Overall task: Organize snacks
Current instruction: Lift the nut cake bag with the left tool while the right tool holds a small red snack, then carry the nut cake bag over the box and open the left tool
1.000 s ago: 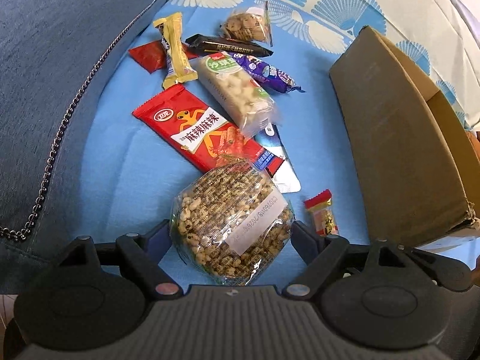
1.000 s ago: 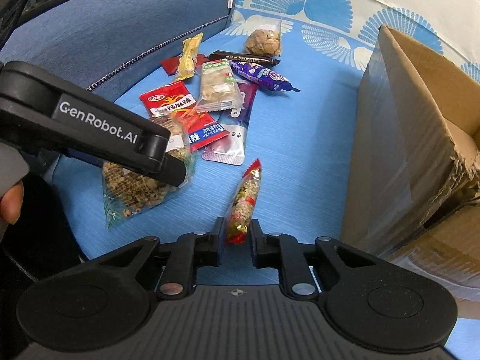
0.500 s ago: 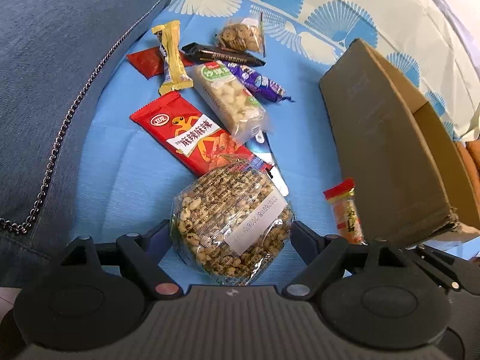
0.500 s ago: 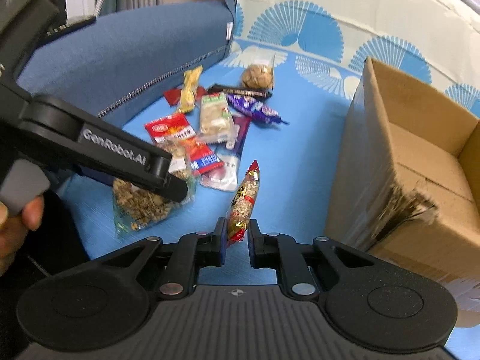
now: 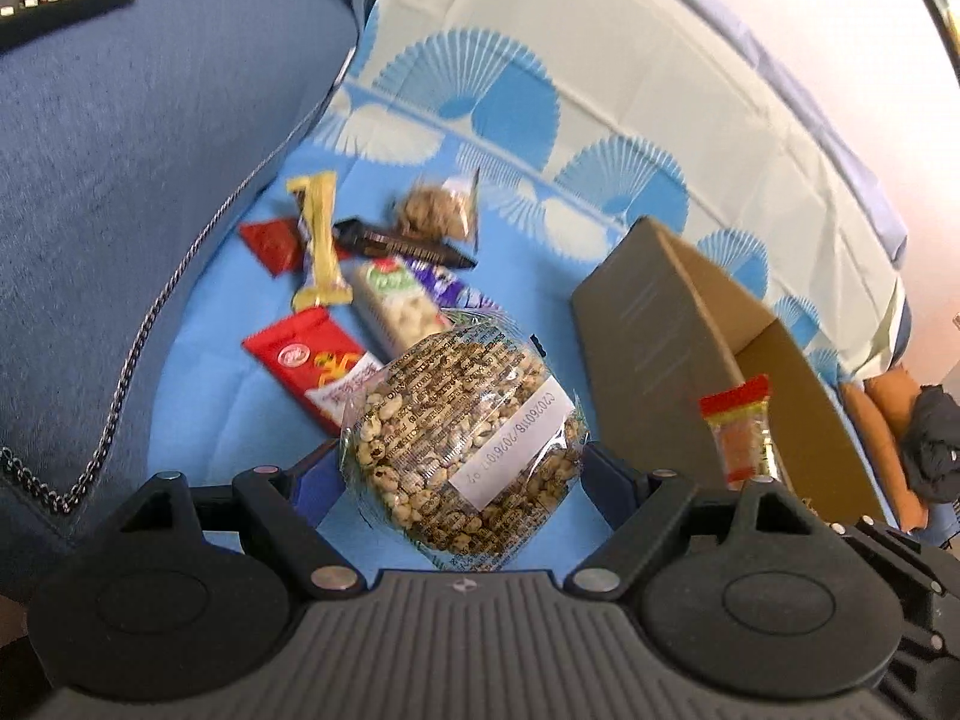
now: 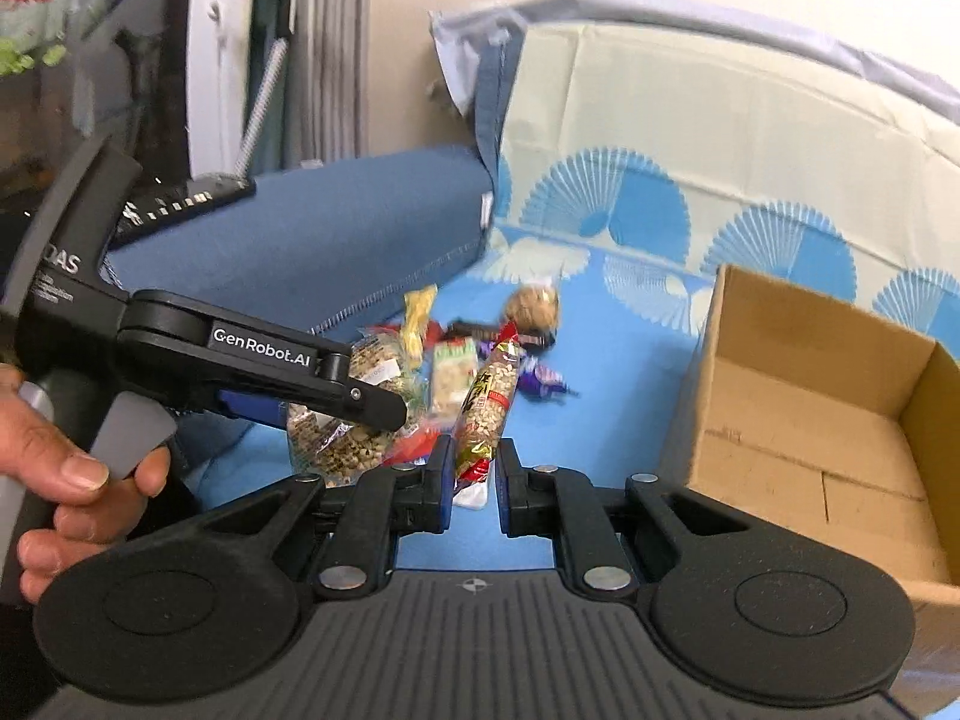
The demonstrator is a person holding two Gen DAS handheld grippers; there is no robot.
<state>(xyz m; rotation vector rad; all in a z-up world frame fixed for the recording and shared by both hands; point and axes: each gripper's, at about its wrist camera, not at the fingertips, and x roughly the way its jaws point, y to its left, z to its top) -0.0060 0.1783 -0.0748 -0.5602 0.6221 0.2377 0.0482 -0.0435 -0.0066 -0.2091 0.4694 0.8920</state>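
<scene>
My left gripper (image 5: 462, 465) is shut wide on a round clear bag of puffed grain snack (image 5: 456, 420) and holds it above the blue cover. In the right wrist view that bag (image 6: 336, 444) hangs behind the left gripper's finger (image 6: 366, 399). My right gripper (image 6: 474, 468) is shut on the lower end of a long peanut bar (image 6: 489, 396) in a red-ended wrapper, which stands upright. The same bar (image 5: 741, 432) shows at the right of the left wrist view, in front of the open cardboard box (image 5: 654, 330). The box (image 6: 804, 378) looks empty inside.
Several snacks lie on the blue cover: a red packet (image 5: 300, 354), a yellow bar (image 5: 321, 240), a white-green bag (image 5: 393, 300), a dark bar (image 5: 408, 246), a cookie bag (image 5: 438, 210). A blue sofa cushion (image 5: 120, 180) rises at the left. A hand (image 6: 66, 480) grips the left handle.
Both grippers have risen with their snacks and tilted up, so more of the backrest shows. The peanut bar has left the cover and now stands beside the box.
</scene>
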